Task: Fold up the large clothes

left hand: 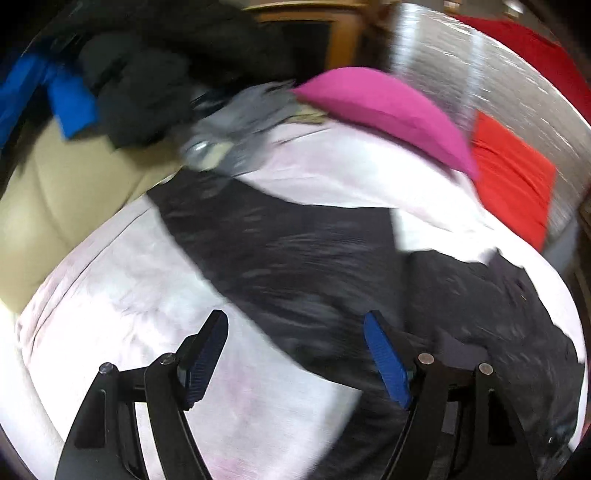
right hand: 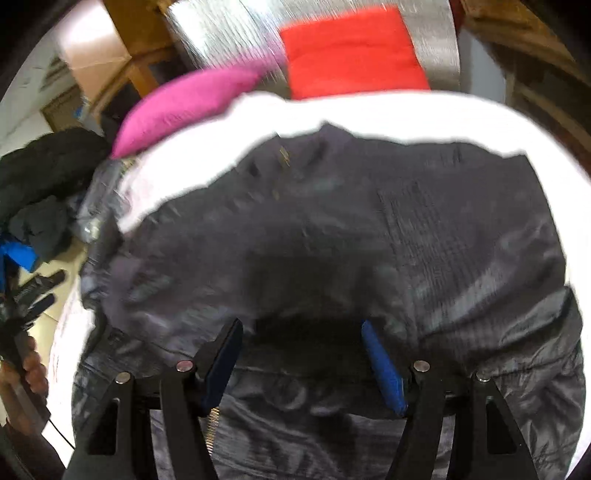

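A large dark grey jacket [right hand: 332, 229] lies spread on a white sheet [right hand: 369, 114]. In the left wrist view the jacket [left hand: 295, 258] runs across the sheet [left hand: 129, 280] as a long dark band, with more of it at the right. My left gripper [left hand: 295, 325] is open and empty, above the sheet and the jacket's edge. My right gripper [right hand: 301, 328] is open, low over the jacket's near part, with nothing between its fingers. The left gripper also shows at the far left of the right wrist view [right hand: 37, 291].
A magenta pillow [left hand: 388, 110] and a red cloth [left hand: 509, 184] lie at the sheet's far side. A pile of black, grey and blue clothes [left hand: 147, 92] sits at the back left on a beige surface [left hand: 55, 203]. A silver quilted panel [right hand: 229, 33] stands behind.
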### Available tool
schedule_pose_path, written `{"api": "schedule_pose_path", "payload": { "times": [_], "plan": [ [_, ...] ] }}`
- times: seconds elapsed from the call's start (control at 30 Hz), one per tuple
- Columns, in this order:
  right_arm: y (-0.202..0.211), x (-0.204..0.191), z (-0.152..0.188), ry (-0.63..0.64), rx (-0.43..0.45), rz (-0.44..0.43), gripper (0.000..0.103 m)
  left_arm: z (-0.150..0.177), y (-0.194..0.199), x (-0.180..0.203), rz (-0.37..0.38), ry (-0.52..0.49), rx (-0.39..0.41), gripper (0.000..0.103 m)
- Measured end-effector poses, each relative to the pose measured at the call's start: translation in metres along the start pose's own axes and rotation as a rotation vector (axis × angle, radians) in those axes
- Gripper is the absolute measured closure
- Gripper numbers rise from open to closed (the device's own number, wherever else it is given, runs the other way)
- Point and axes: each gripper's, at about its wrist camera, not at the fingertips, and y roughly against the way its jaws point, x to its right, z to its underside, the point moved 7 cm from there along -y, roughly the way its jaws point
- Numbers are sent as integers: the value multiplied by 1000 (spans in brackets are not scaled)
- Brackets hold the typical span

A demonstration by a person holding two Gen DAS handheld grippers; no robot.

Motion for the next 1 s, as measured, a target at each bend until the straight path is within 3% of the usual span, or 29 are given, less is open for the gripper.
{"api": "schedule_pose_path", "payload": {
  "times": [0.17, 0.33, 0.57, 0.73, 0.8, 0.87, 0.9, 0.97, 1.0],
  "plan": [
    [2, 0, -3, 10, 2, -10, 32, -5, -28, -35, 6, 87, -80, 26],
    [-5, -2, 0, 45, -4, 18, 32, -5, -59, -68, 61, 258, -166, 26],
    [-9, -4, 0, 80, 3, 38, 32, -23, -97, -101, 80, 418, -208, 26],
    [-9, -5, 1, 89, 8, 45, 31, -34, -129, -113, 86, 462, -220, 28],
    [-9, -6, 0, 92, 9, 47, 31, -31, -143, -114, 84, 475, -237, 42],
    [-10, -6, 0, 93, 10, 48, 31, -34, -142, -113, 60, 455, -196, 52],
    [-10, -6, 0, 95, 10, 49, 31, -37, -142, -110, 69, 442, -185, 73],
    [-10, -6, -1, 97, 10, 46, 31, -42, -138, -104, 85, 415, -154, 90],
    [-9, -6, -1, 96, 9, 43, 31, -43, -135, -102, 85, 407, -140, 93]
  ]
}}
